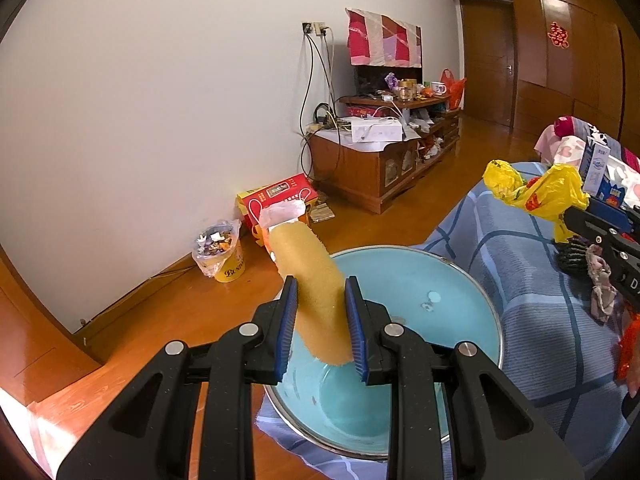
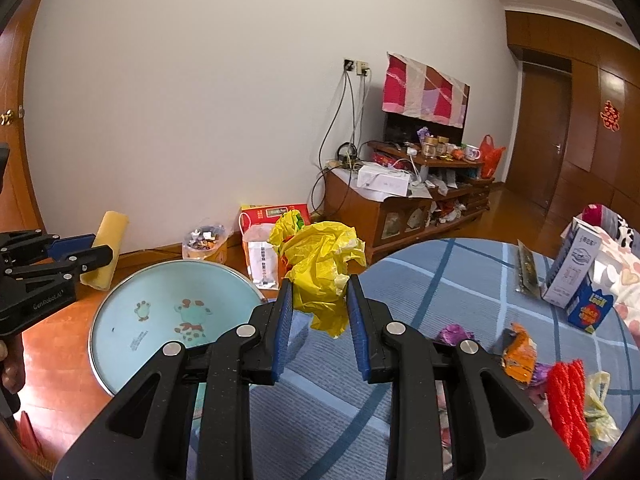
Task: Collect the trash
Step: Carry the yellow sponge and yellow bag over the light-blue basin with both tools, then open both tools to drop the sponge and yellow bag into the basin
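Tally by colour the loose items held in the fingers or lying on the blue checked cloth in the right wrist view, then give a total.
Yellow: 2, the yellow plastic bag, the foam strip
White: 1, the milk carton
Blue: 1, the small blue box
Orange: 1, the orange wrapper
Purple: 1, the purple wrapper
Red: 1, the red yarn bundle
Total: 7

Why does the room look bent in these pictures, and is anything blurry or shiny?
Left wrist view: the fisheye lens bows the white wall, and dark corners frame it; glare lies on the glossy wooden floor. Right wrist view: same curving, the crumpled yellow plastic bag sharp, far wooden door softer.
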The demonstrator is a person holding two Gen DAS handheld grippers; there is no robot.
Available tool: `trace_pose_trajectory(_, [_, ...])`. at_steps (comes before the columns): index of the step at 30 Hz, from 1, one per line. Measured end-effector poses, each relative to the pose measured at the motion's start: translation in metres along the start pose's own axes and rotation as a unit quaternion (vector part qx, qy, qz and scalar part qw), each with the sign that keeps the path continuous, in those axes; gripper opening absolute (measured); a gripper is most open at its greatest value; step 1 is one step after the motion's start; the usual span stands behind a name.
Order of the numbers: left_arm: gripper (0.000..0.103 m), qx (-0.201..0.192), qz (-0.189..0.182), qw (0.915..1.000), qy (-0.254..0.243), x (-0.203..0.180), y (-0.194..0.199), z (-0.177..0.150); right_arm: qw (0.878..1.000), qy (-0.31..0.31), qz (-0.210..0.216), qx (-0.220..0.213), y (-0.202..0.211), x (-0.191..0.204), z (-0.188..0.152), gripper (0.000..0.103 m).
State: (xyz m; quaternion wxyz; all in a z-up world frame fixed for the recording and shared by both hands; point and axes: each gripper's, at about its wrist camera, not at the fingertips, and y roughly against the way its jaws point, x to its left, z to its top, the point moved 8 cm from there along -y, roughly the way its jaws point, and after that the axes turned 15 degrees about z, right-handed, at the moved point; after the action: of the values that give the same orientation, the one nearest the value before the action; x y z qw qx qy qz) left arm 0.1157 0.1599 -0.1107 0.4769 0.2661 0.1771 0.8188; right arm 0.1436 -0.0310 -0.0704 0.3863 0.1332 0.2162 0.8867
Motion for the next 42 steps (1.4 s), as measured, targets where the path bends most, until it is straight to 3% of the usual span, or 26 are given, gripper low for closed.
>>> trace_pose_trajectory(14, [0.025,0.001,0.017,0.9998,0.006,0.008,-0.004,-0.001,1.000,0.017,0.013,0.008,-0.015,0.012,0.003,0.028])
trace_pose_trajectory(42, [0.027,0.005,0.009,0.9999,0.005,0.007,-0.005,-0.003,0.999,0.030,0.036,0.018,-0.020,0.024,-0.001,0.028])
